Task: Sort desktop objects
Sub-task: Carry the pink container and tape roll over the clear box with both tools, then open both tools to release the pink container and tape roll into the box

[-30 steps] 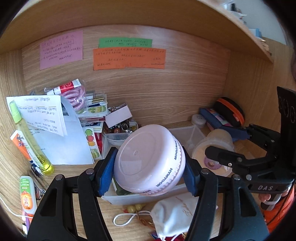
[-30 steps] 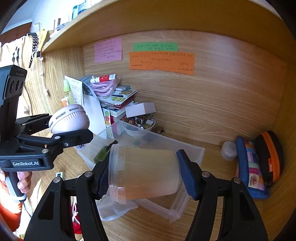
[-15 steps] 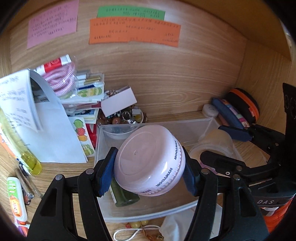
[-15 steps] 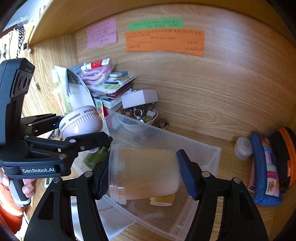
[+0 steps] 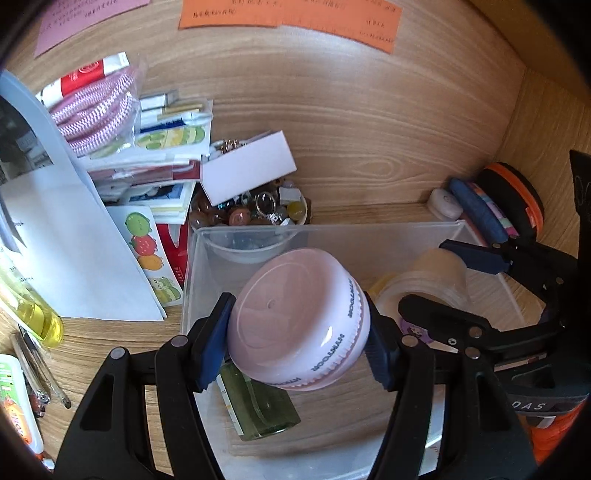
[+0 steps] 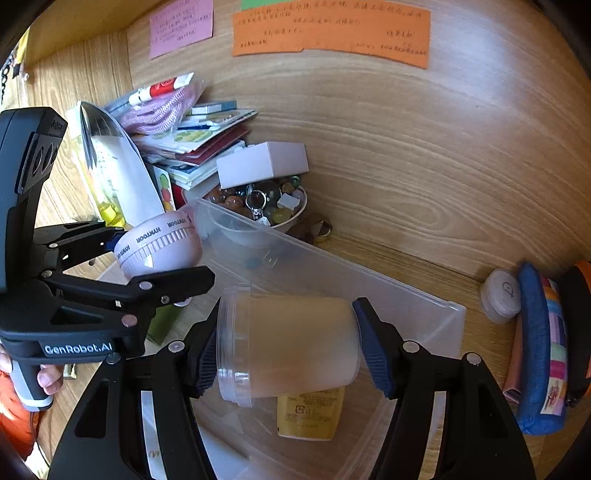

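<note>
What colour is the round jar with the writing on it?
Pale pink round jar, best in the left wrist view.

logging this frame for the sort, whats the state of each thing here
left claw: shut on the pink jar
pink jar: held on its side above the clear bin
right claw: shut on the frosted jar
frosted jar: held sideways over the bin
clear bin: open, no lid
green bottle: lying in the bin
yellow packet: lying in the bin

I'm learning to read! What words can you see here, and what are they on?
"GenRobot.AI": side of the left claw.
"DAS": side of the right claw.
"HYNTOOR", upside down: pink jar rim, letters unsure.
Orange note, pink note: handwriting too small.
Yellow packet print: blurred.
</note>
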### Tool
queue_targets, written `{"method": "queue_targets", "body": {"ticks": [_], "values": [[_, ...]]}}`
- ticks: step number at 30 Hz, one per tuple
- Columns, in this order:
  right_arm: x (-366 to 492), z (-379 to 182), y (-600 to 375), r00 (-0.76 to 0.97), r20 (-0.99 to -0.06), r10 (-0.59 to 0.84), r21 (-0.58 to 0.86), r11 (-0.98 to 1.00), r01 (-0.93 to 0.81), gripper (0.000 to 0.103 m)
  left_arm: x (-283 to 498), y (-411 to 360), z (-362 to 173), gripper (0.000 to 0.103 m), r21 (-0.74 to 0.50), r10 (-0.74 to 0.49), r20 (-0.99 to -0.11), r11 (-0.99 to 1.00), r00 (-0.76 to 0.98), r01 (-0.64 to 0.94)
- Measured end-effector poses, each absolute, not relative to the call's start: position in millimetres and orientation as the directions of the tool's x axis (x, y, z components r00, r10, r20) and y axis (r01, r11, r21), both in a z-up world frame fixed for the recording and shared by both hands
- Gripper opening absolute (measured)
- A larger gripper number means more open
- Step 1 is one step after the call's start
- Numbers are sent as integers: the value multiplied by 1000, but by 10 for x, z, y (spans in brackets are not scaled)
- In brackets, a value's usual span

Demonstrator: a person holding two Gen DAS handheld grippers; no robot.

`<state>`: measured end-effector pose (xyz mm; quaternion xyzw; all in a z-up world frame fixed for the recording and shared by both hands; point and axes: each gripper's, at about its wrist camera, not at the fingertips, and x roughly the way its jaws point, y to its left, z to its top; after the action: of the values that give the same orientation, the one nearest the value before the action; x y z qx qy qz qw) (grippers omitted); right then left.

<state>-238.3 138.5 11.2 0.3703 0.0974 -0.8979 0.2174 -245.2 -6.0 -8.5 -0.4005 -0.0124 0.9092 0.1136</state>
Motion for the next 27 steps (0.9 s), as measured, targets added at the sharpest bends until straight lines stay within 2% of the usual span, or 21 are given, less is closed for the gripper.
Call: {"method": "queue_targets", "body": {"ticks": [4,16,24,27], "values": [[-2411,58,1354,-620,-717,-318,-7,-886,464,62,-2481,-50,-124,64,-100,206,-734,-975,-647,-198],[-2305,26,1264,-656,-709,-258,-121,-872,474,62,-2468,112,-202,64,40,102,-734,-980,-671,-193],[-2289,13,1316,-626,-725,-286,-95,-859,503,63,-2466,141,-224,64,37,113,-740,-977,-663,-208],[-2284,-29,1299,-602,-741,-297,-80,-851,519,67,-2458,153,-226,65,42,110,-738,-977,-666,-208]]}}
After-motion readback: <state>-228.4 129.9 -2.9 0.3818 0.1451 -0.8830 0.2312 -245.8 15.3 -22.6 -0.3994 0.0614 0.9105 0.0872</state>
